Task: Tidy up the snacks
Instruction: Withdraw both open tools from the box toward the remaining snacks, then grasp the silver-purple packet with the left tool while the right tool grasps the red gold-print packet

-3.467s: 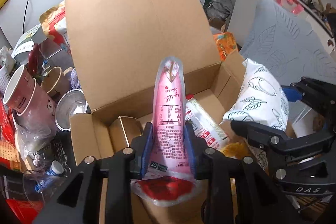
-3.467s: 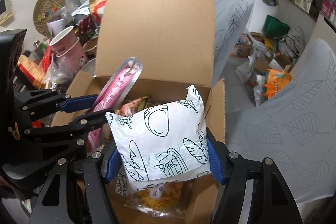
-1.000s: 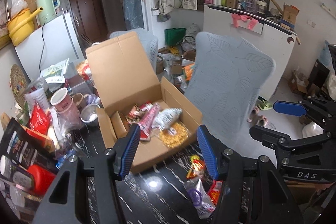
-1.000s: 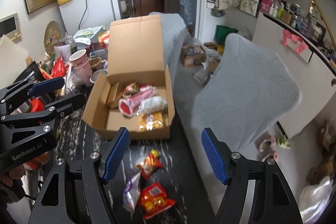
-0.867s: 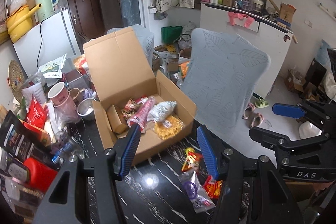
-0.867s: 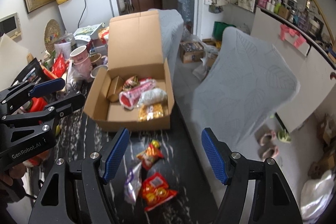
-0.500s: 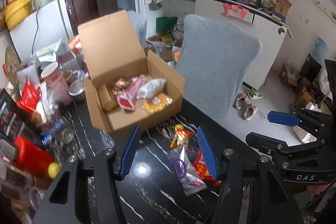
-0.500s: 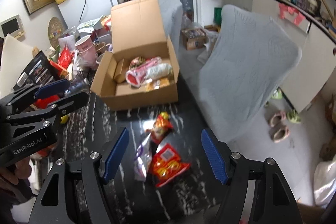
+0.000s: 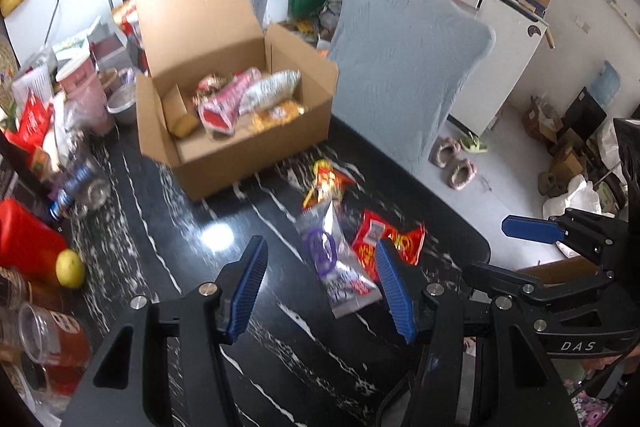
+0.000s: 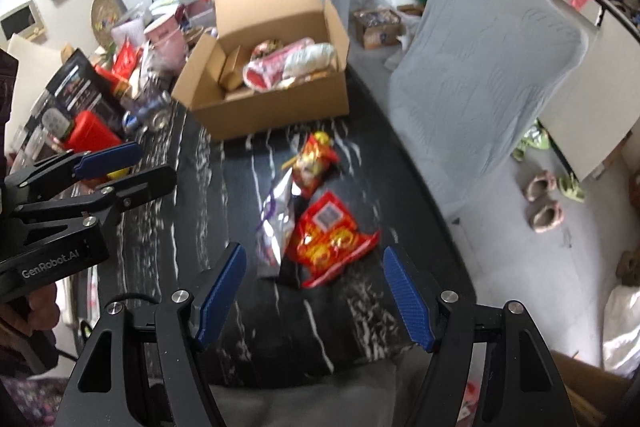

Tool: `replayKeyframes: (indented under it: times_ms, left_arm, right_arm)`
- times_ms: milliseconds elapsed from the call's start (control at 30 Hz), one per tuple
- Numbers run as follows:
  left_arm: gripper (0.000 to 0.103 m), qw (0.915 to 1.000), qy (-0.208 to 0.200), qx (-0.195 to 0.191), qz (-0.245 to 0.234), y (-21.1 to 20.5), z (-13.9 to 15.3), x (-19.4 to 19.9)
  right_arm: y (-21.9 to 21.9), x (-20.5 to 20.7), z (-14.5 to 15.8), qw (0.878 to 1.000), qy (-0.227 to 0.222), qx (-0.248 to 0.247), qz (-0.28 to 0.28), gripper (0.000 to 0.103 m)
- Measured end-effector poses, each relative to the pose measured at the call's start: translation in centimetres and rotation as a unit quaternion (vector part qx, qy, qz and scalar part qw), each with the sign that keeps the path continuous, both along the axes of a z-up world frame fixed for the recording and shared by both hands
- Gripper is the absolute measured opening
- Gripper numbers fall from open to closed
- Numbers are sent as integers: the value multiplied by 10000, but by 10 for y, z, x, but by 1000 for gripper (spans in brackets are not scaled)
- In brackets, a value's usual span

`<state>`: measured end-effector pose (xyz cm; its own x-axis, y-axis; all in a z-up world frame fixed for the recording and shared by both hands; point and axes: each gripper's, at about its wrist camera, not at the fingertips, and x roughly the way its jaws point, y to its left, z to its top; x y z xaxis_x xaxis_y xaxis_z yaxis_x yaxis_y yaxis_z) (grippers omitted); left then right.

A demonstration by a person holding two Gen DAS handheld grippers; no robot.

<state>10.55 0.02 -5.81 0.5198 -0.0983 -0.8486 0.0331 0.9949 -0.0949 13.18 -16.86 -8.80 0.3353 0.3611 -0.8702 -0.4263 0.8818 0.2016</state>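
Note:
An open cardboard box (image 9: pixel 256 147) (image 10: pixel 280 107) stands on the black marble table and holds a pink packet (image 9: pixel 228 99), a white printed bag (image 9: pixel 276 87) and other snacks. Three packets lie loose in front of it: a small red-yellow one (image 9: pixel 328 183) (image 10: pixel 314 163), a silver-purple one (image 9: pixel 332 255) (image 10: pixel 276 219) and a red one (image 9: pixel 388 239) (image 10: pixel 328 239). My left gripper (image 9: pixel 322 291) is open and empty, above the silver-purple packet. My right gripper (image 10: pixel 314 299) is open and empty, near the table's front edge.
Cups (image 9: pixel 84 87), a metal bowl (image 9: pixel 122 101), a red container (image 9: pixel 24 243), a lemon (image 9: pixel 70 269) and bottles crowd the table's left side. A grey-covered chair (image 9: pixel 404 67) stands right of the table. Slippers (image 9: pixel 454 163) lie on the floor.
Both grippers let go of the pink packet and white bag, which now lie in the box. Both have pulled back and up, and now drift toward the loose packets.

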Motion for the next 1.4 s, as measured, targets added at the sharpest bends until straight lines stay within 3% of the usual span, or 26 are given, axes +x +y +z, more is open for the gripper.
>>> replayKeyframes:
  times_ms: [267,333,700,933,1000,1133,1400]
  left_arm:
    - [55,9978,613,-174,155,8,-33,2]
    - [55,9968,738,-230,180,10,-40,5]
    - [55,9928,1146,-328,147,4,-69,19]
    - [55,9911,1267,-358,195,3,-77,25]
    - [55,9906,1289,-381,236,5,-79,27]
    - [55,9898,1311,-454,315,7,-81,30]
    - [55,9883,1411,-481,337,7,-91,35]
  right_arm:
    - [-12,8,-26,9980,593,49,-234,72]
    - [-10,11,-32,9977,648,-17,-206,82]
    - [11,38,-65,9951,628,-484,584,83]
    - [31,50,-91,9864,666,-808,1268,83]
    - [41,51,-98,9801,645,-973,1607,90]
    - [59,51,-113,9649,623,-1292,2202,92]
    - [64,49,-144,9532,872,-1724,2326,92]
